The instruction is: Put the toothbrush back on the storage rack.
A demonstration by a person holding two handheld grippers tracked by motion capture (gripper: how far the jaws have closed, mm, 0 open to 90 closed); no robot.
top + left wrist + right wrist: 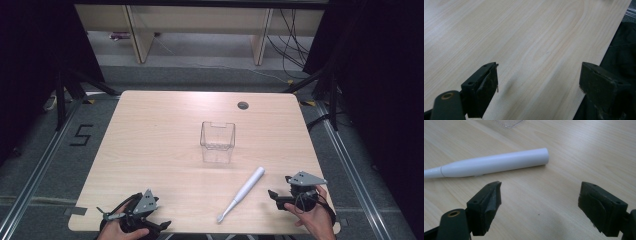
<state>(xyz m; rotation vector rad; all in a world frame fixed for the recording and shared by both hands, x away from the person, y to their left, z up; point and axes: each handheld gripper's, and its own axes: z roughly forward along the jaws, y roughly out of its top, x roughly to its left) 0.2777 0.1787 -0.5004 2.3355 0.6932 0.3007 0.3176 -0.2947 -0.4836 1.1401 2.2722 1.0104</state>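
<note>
A white electric toothbrush [243,192] lies flat on the wooden table [160,130], its handle end toward the middle and its brush end toward the front edge. A clear plastic container [217,142] stands upright near the table's centre. My right gripper [275,199] rests at the front right, just right of the toothbrush, and is open and empty. In the right gripper view the toothbrush [496,162] lies crosswise beyond my right gripper [539,200], apart from it. My left gripper [159,220] sits at the front left edge; it [539,80] is open over bare wood.
A round cable hole [243,105] sits near the table's far edge. A corner of the clear container [509,123] shows past the toothbrush. The table's front edge [599,65] runs beside the left gripper's right jaw. Shelving and cables stand on the floor behind.
</note>
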